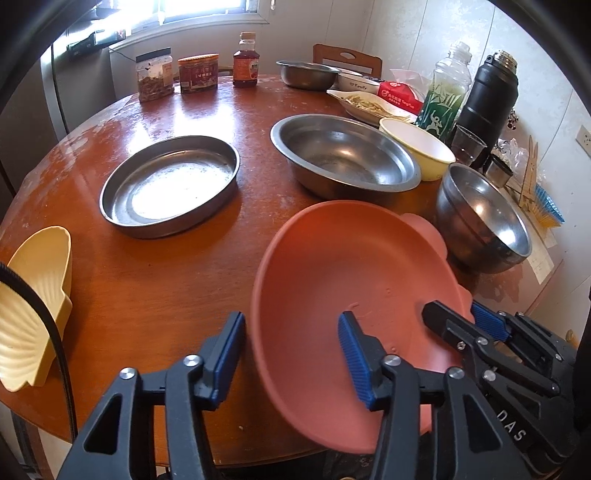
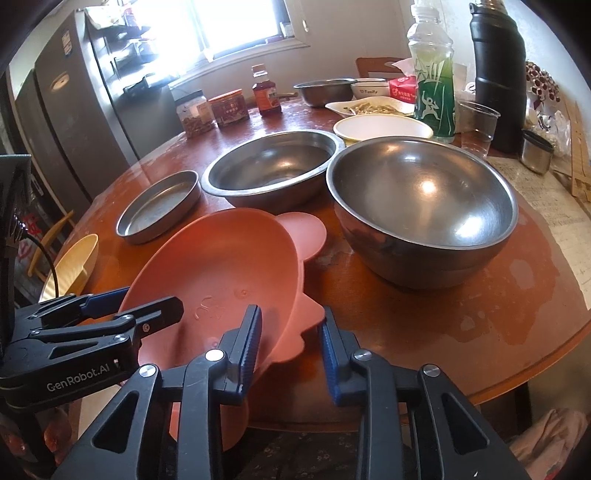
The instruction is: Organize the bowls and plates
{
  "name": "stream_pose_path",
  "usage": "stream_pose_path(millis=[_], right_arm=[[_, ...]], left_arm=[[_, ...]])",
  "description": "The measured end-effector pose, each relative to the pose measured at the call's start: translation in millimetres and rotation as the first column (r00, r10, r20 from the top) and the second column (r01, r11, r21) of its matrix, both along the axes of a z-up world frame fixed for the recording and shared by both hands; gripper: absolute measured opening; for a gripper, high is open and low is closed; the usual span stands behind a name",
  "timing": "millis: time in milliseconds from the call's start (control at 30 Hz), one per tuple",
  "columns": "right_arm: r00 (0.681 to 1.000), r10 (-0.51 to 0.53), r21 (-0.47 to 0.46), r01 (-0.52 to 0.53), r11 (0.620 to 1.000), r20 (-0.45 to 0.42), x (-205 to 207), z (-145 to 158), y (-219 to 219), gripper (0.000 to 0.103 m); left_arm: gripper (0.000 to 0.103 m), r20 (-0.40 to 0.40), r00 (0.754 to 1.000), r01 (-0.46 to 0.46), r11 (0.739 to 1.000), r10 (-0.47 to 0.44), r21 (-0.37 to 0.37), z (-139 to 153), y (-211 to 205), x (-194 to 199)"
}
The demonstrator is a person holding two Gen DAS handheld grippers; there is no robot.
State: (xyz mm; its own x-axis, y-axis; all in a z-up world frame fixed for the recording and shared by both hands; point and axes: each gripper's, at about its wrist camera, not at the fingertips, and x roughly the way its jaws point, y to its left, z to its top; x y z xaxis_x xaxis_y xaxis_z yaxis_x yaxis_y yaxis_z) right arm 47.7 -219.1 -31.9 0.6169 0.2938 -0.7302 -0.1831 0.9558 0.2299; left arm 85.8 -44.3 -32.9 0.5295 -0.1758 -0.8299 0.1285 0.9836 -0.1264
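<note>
Pink plate [image 1: 332, 273] tilted at the near table edge, straddled by both tongs.

Left gripper [image 1: 291, 354] part open across the near rim, pads not visibly pressing; right gripper [image 2: 290, 343] narrowed around the scalloped side rim, grip uncertain. Beyond the tips: flat steel pan [image 1: 170, 184], wide steel basin [image 1: 343, 155], deep steel bowl [image 2: 421, 206], yellow shell dish [image 1: 33, 306] left, all apart on the table [image 1: 147, 295]. Nothing stacked yet; sorting barely begun, seemingly.

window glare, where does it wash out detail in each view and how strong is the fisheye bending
Left wrist view: the window blows out white, and its reflection whites out the floor of the shallow round steel pan; the round wooden table edge bows strongly. Right wrist view: the window is overexposed too, with a small hotspot in the deep steel bowl; corners are vignetted black.
</note>
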Motion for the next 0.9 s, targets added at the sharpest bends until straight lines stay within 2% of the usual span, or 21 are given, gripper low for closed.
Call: stream_pose_path(millis=[100,533,900], right_arm=[[1.0,0.02,0.001,-0.02,1.0,0.005,-1.6,1.5,5.7,0.029],[0.997,0.065,0.007,-0.066,0.998,0.047,-12.4,16.6,25.4,0.028],[0.984,0.147,0.005,-0.148,0.989,0.1,-13.9,40.1,66.3,0.028]], left_arm=[[0.045,0.0,1.0,0.002,1.0,-0.002,-0.004,0.6,-0.1,-1.6],[0.045,0.029,0.998,-0.046,0.999,0.047,-0.029,15.6,25.7,-19.6],[0.045,0.103,0.983,-0.153,0.988,0.155,-0.028,38.2,68.6,-39.0]])
